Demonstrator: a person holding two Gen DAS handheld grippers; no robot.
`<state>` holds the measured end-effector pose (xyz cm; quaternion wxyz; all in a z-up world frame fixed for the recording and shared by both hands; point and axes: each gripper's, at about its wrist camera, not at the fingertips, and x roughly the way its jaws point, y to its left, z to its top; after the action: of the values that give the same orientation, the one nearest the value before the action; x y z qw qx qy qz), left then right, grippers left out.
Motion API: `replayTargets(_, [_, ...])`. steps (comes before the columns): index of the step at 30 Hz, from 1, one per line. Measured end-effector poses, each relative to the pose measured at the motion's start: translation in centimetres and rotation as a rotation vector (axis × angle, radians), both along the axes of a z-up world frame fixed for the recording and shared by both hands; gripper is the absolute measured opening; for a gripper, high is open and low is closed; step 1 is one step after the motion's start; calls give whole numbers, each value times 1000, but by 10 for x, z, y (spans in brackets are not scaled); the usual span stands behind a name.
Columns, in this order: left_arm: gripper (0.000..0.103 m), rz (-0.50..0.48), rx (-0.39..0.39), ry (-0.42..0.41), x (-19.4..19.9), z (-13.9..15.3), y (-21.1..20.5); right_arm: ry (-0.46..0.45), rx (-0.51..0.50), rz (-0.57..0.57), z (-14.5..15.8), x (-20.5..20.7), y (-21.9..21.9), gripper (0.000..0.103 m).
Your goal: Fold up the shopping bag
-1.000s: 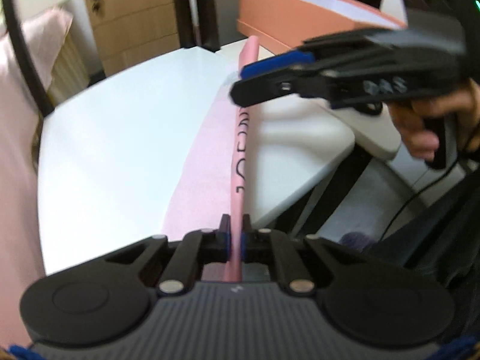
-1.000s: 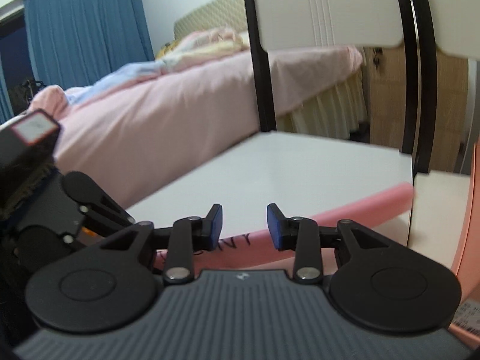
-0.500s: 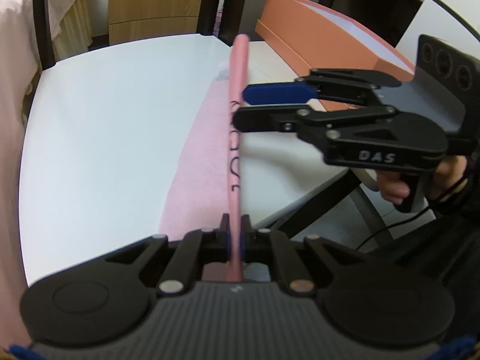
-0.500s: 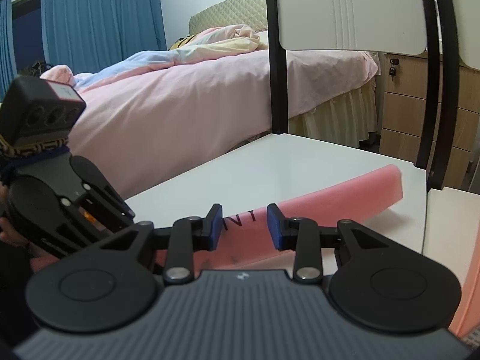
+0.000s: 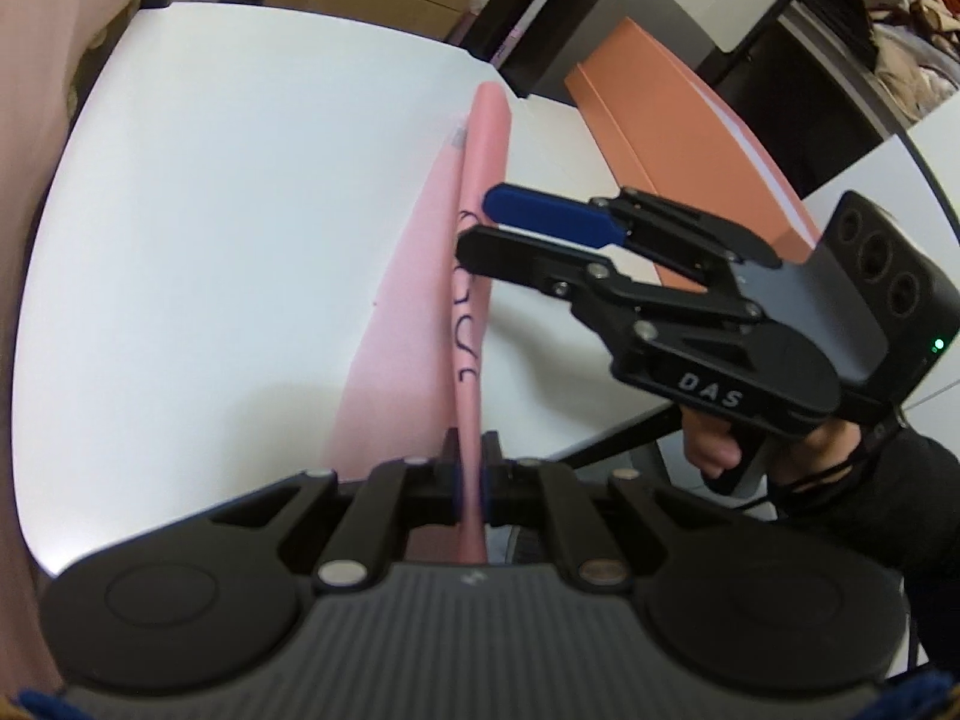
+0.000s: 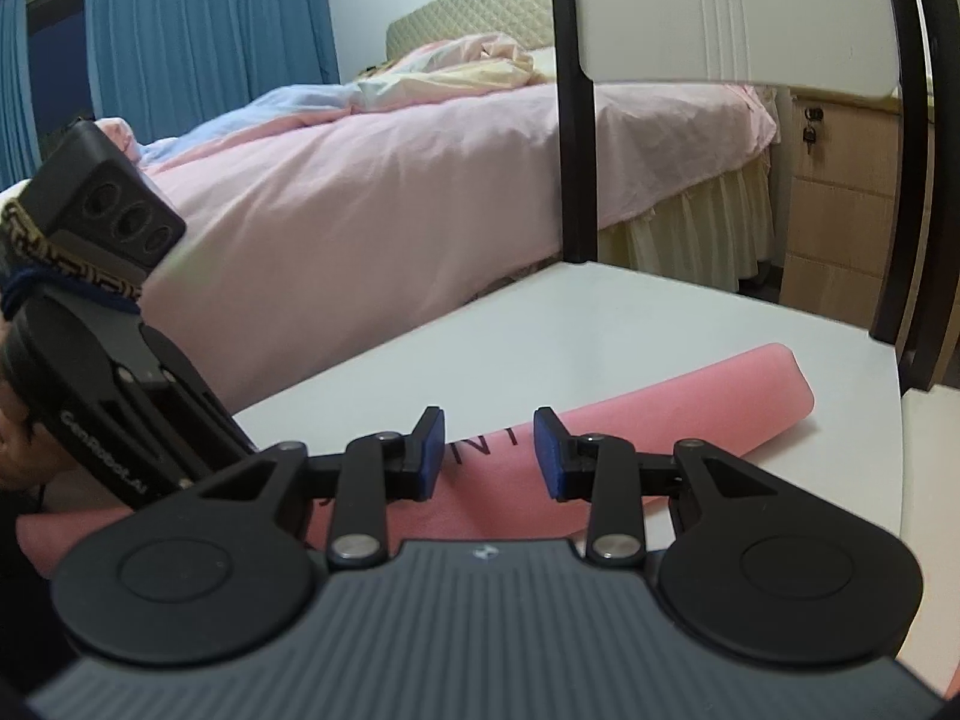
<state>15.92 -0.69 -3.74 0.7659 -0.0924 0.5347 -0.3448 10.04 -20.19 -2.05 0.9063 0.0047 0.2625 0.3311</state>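
The pink shopping bag (image 5: 480, 192) with dark lettering lies along the white table (image 5: 240, 180), its near edge lifted and its far part flat. My left gripper (image 5: 471, 480) is shut on the bag's near end. My right gripper (image 5: 474, 222) is open, its blue-padded fingers beside the raised fold about midway along the bag. In the right wrist view the bag (image 6: 690, 414) lies across the table behind my open right gripper (image 6: 489, 450), and the left gripper's body (image 6: 120, 396) shows at the left.
An orange box (image 5: 678, 138) stands at the table's far right. A dark-framed chair back (image 6: 720, 12) rises at the table's far edge. A bed with pink covers (image 6: 390, 192) and a wooden drawer unit (image 6: 840, 192) stand beyond.
My left gripper has tilted so the view looks down on the table more. My right gripper has moved lower and nearer along the bag, still open.
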Motion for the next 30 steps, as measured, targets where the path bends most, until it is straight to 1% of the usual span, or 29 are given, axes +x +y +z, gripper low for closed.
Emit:
replayTargets(4, [9,-18,10,-10,0,1,-3,38,-14,-7,-6,9,4,36])
replayTargets(6, [12,-29,31,-34,-2,4,-5,57,-29,-10,-9,14,7,36])
replayTargets(7, [21,-35,42,-53,-3,7,-7,71,-45,-14,-11,16,9,36])
replayTargets(8, [35,-38,51,-71,-5,10,-7,86,-61,-18,-13,19,12,36])
replayTargets(9, [43,-39,58,-87,-5,12,-7,108,-82,-23,-17,21,13,36])
replayTargets(10, [56,-40,69,-104,-6,15,-7,111,-93,-25,-18,22,14,36])
replayTargets(11, [64,-38,86,-121,-6,17,-7,113,-104,-26,-20,24,15,35])
replayTargets(12, [65,-35,101,-133,-6,18,-6,115,-114,-27,-21,25,15,35])
replayTargets(15, [65,-32,115,-148,-5,21,-1,103,-150,-17,-21,24,19,35])
replayTargets(18, [65,-7,152,-183,-5,23,1,98,-164,-11,-21,23,21,35])
replayTargets(19, [64,2,166,-189,-6,23,3,98,-166,-11,-21,23,21,35])
replayTargets(20, [59,9,184,-199,-7,23,4,99,-168,-12,-20,22,21,35])
replayTargets(21, [58,17,205,-212,-6,22,3,100,-166,-15,-20,22,20,35])
replayTargets(23, [48,31,228,-236,-6,20,0,107,-150,-24,-20,22,18,36])
replayTargets(24, [45,32,230,-245,-6,20,0,112,-134,-31,-20,22,16,36])
replayTargets(26, [28,34,239,-271,-8,23,-1,112,-76,-45,-17,21,10,36])
replayTargets(27, [23,39,266,-304,-11,25,-4,115,-45,-52,-15,21,6,36])
replayTargets(28, [12,39,302,-347,-13,26,-9,117,-14,-58,-12,20,3,37])
replayTargets(29, [9,35,342,-392,-18,27,-14,121,30,-61,-10,20,-1,37])
replayTargets(30, [8,25,391,-445,-23,28,-20,116,51,-66,-7,19,-4,37])
